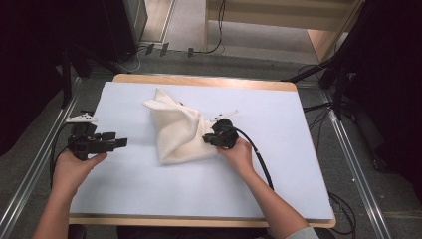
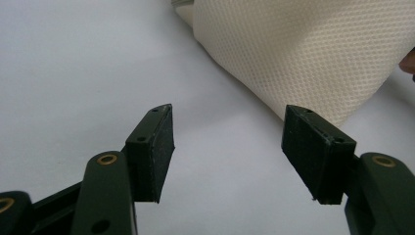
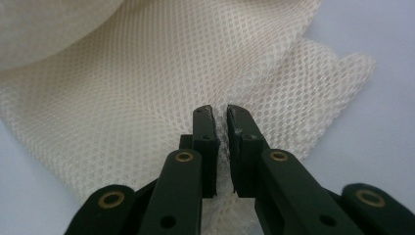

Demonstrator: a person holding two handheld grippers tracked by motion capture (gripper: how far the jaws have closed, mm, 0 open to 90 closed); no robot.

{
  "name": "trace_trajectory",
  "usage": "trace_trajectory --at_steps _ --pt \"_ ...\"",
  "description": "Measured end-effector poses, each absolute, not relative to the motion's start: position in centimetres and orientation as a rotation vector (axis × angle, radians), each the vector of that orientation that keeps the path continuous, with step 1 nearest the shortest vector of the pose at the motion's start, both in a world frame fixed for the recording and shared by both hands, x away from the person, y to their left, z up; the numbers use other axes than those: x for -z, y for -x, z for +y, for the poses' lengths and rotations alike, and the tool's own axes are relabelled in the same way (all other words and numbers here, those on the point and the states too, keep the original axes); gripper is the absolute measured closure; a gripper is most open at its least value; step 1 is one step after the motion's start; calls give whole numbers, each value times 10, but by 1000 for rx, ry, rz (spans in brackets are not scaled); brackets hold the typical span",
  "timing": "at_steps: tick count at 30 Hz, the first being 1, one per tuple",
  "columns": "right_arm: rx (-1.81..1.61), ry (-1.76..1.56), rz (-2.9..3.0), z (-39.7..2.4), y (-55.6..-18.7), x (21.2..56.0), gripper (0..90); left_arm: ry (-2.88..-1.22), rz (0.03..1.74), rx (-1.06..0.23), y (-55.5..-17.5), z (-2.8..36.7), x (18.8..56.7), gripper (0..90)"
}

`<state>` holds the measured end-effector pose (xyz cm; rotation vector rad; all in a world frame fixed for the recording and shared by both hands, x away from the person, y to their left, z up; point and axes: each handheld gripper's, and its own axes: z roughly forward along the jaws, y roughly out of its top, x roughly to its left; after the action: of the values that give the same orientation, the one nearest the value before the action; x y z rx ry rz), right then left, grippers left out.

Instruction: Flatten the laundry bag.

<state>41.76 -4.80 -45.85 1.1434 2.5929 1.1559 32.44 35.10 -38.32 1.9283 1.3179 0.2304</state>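
Lying crumpled near the middle of the pale blue surface [image 1: 278, 149], the cream mesh cloth [image 1: 176, 132] is bunched into a rough heap, with one pointed corner sticking up toward the far side and a flatter fold spread toward the person. The right tongs [image 1: 208, 139] come in at the cloth's right edge, held low by the right hand [image 1: 238, 152], with a black cable trailing back along the forearm. In the right gripper view the right tongs [image 3: 221, 115] are nearly closed, their two black jaws standing close together with a thin fold of the mesh cloth [image 3: 147, 88] pinched between the pads; the fabric's open weave shows clearly around them, and a scalloped edge of it lies on the surface to the right. The left tongs [image 1: 119, 143] sit well apart from the cloth, over bare surface to its left, held by the left hand [image 1: 74, 167] and pointing toward the cloth. In the left gripper view the left tongs [image 2: 227, 142] stand wide open with nothing between the jaws, only the pale surface beneath them, while the cloth [image 2: 303, 54] rises beyond the right-hand jaw, near it but not touching it.
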Motion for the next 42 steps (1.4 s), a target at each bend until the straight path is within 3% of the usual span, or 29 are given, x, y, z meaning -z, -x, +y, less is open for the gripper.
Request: trace_trajectory --at_steps 15,27,42 --pt "-1207 -1096 2485 -111 -417 406 857 -1933 1316 -222 -325 349 385 375" --pt "-1131 -1139 2483 -128 -428 417 847 -1954 1308 -185 -334 342 399 378" --pt "-993 -1261 2370 -155 -448 434 840 -2084 1175 -82 -358 284 425 392"
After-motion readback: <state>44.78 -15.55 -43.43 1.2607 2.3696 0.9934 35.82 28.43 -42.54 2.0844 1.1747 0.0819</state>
